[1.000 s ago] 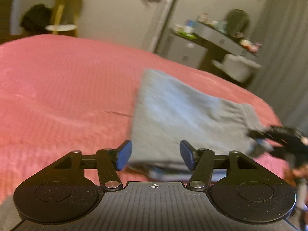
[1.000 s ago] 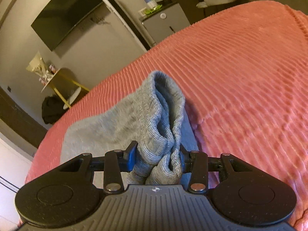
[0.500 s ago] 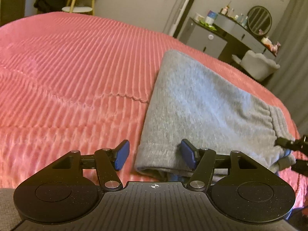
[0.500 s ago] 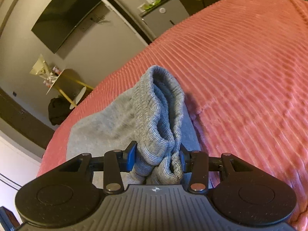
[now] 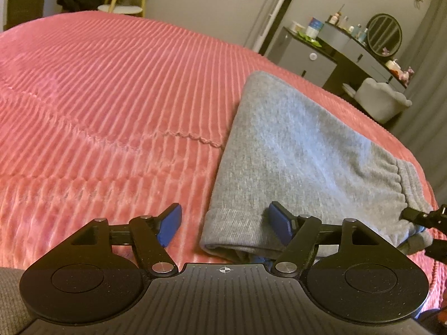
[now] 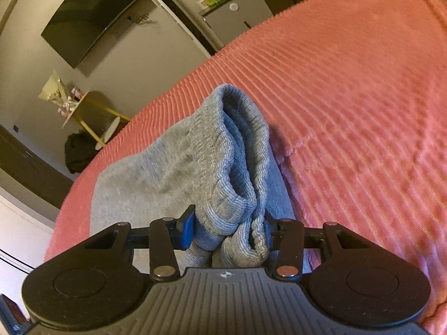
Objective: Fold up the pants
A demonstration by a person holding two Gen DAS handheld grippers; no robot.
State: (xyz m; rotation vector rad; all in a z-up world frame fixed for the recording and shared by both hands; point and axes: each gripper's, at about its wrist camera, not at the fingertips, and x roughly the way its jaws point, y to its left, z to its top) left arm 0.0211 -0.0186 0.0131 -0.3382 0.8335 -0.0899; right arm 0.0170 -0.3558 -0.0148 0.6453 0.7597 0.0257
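the pink ribbed bedspread (image 5: 111,97) fills most of both views, running up to a grey wall at twelve o'clock. on it lie the folded grey pants (image 5: 293,150), spreading from the centre of the left wrist view toward three o'clock, with the hemmed cuff end (image 5: 232,223) nearest that camera. the left gripper (image 5: 225,227) sits at six o'clock with its jaws opening; the cuff lies between the blue pads (image 5: 170,223) but neither pad presses it (a clear gap shows on the left side). in the right wrist view the right gripper (image 6: 227,230) is clamped on the bunched ribbed waistband (image 6: 240,173), which stands up toward twelve o'clock. a dark tip at three o'clock in the left view is probably that same gripper.
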